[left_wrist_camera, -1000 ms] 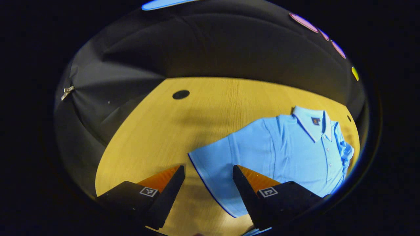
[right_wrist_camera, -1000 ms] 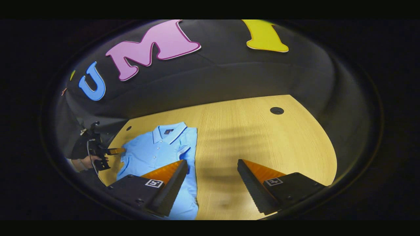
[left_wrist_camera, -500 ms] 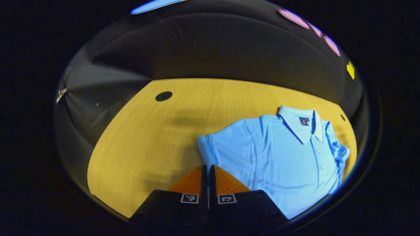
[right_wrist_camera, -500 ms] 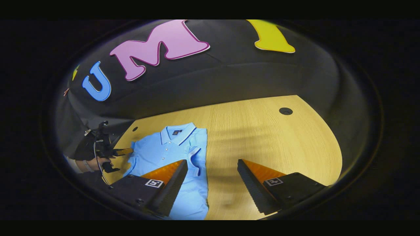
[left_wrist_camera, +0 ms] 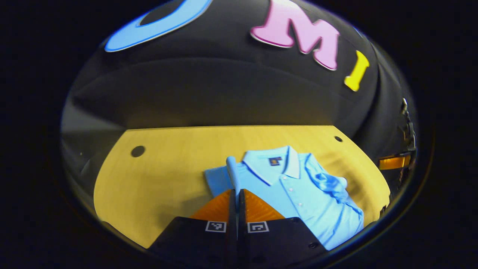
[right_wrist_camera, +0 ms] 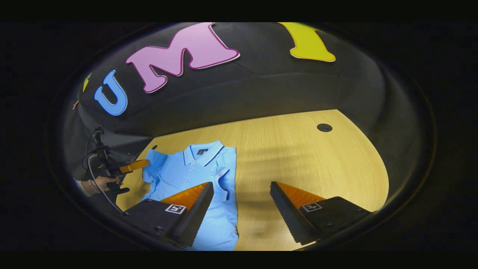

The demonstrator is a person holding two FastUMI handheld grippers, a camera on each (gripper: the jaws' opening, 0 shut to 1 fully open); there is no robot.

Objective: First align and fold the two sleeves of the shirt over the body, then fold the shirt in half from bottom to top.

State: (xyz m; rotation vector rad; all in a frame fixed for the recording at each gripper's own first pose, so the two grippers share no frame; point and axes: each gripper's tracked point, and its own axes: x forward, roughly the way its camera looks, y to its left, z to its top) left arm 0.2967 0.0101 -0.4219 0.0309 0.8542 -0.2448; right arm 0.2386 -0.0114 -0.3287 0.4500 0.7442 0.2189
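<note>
Left gripper view, left gripper (left_wrist_camera: 236, 194) clamped on lifted sleeve (left_wrist_camera: 231, 170) of blue shirt (left_wrist_camera: 298, 186) on wooden table (left_wrist_camera: 157, 179), right gripper (right_wrist_camera: 241, 194) spread wide, holding nothing

Left tongs (left_wrist_camera: 236, 194): I see my fingers pressed together, pinching a lifted fold of the shirt's sleeve (left_wrist_camera: 231, 168) between them.
Left tongs, from the right gripper view (right_wrist_camera: 143, 163): I see them far off at the left, pointing in toward the shirt's raised sleeve, tips at the cloth.
Left hand (right_wrist_camera: 102, 183): wrapped around the handle below the tongs, wrist bare at the edge of view.
Right tongs (right_wrist_camera: 241, 194): my fingers stand wide apart, nothing between them, hanging above the table.
</note>
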